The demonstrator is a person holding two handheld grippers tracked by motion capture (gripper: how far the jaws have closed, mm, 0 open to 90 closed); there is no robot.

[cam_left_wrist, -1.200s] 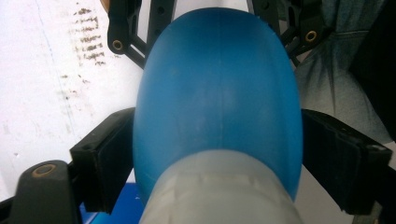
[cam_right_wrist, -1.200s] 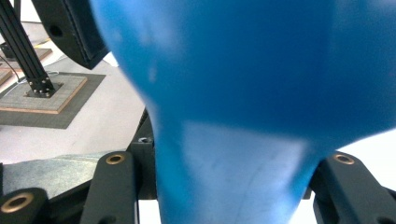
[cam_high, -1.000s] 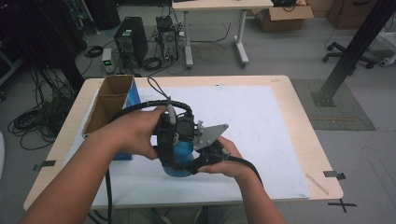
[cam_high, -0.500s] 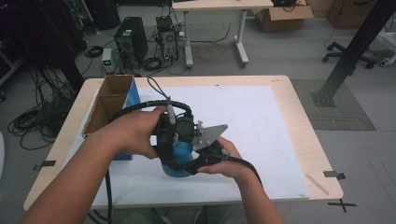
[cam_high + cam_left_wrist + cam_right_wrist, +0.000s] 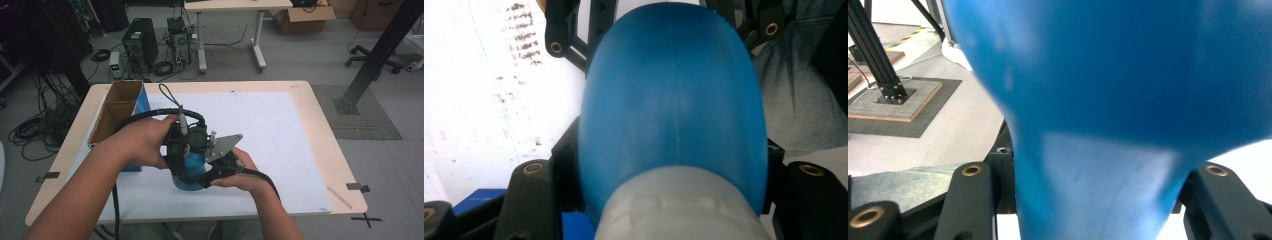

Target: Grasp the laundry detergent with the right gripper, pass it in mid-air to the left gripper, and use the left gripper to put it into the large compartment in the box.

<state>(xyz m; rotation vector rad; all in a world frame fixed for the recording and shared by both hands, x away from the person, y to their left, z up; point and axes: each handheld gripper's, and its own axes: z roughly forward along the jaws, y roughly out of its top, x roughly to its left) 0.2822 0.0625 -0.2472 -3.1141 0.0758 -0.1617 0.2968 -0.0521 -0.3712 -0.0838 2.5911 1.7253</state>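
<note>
A blue plastic bottle (image 5: 189,175) is held between both hands just above the white sheet (image 5: 280,135), near the table's front. My left gripper (image 5: 184,150) comes from the left and points down at it. In the left gripper view its jaws have just been closing and now press both sides of the bottle (image 5: 674,110) next to its whitish cap (image 5: 679,215). My right gripper (image 5: 207,172) comes in from the right. Its jaws are shut on a narrower part of the bottle (image 5: 1108,75). The right gripper's jaws also show at the bottle's far end in the left gripper view.
An open cardboard box (image 5: 117,112) stands at the table's left edge with a blue box (image 5: 143,101) against it. The white sheet covers most of the wooden tabletop (image 5: 325,120). Beyond the table are computer towers (image 5: 140,45), cables and a second desk.
</note>
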